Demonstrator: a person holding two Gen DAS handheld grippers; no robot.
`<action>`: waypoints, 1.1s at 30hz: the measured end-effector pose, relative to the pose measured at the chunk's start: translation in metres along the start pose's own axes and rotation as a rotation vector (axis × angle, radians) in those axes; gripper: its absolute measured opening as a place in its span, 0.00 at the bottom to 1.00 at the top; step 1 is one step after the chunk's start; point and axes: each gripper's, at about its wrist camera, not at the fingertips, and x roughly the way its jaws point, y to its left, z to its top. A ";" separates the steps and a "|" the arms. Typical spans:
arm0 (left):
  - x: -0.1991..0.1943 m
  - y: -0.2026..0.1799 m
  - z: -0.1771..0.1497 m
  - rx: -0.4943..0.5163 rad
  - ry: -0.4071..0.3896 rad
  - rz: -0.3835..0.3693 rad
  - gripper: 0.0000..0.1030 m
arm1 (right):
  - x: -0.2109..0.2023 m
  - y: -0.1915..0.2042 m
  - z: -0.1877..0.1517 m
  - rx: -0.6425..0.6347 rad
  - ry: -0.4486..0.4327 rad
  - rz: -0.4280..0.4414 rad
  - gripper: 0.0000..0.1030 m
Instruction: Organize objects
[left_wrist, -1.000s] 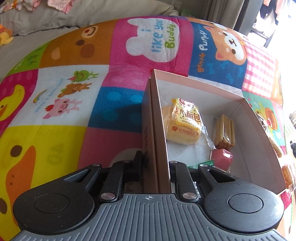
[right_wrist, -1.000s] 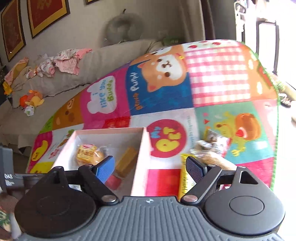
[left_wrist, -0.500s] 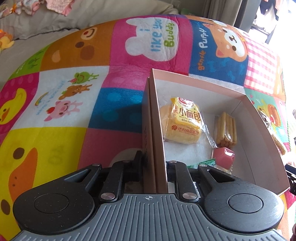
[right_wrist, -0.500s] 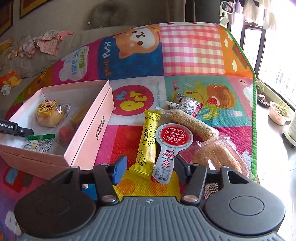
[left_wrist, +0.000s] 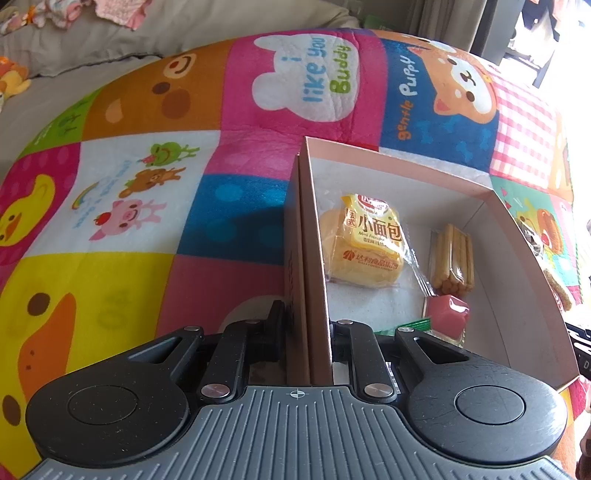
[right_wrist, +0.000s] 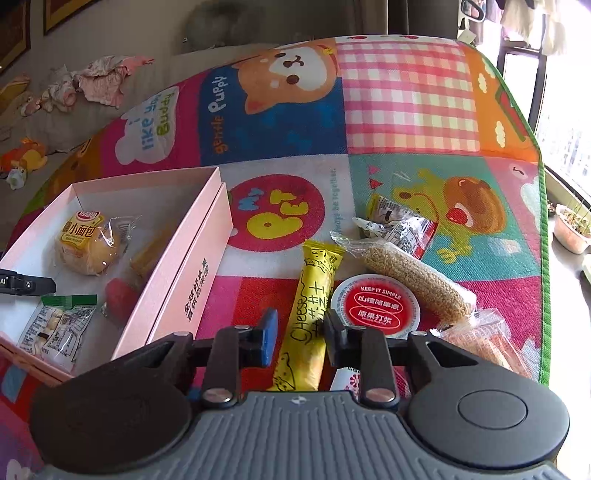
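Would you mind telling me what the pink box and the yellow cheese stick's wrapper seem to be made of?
Pink box: likely matte cardboard, with thin, stiff, straight walls, folded edges and little glare. Yellow cheese stick wrapper: probably thin plastic film, with a crimped end, soft creases and a slight sheen.

Open pink cardboard box (right_wrist: 192, 258) lies on the patchwork cartoon play mat (right_wrist: 406, 110); yellow cheese-stick packet (right_wrist: 310, 314) to its right, round red-lidded cup (right_wrist: 375, 306) apparently touching it.
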 end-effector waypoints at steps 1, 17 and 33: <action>0.000 0.000 0.000 0.000 0.000 0.000 0.18 | -0.003 0.000 -0.003 -0.002 0.001 0.001 0.22; 0.000 -0.001 0.000 0.003 -0.002 0.000 0.18 | -0.080 0.013 -0.070 0.013 0.081 0.053 0.22; -0.002 -0.007 -0.002 0.000 -0.006 0.038 0.18 | -0.071 0.037 -0.070 -0.053 0.079 0.051 0.30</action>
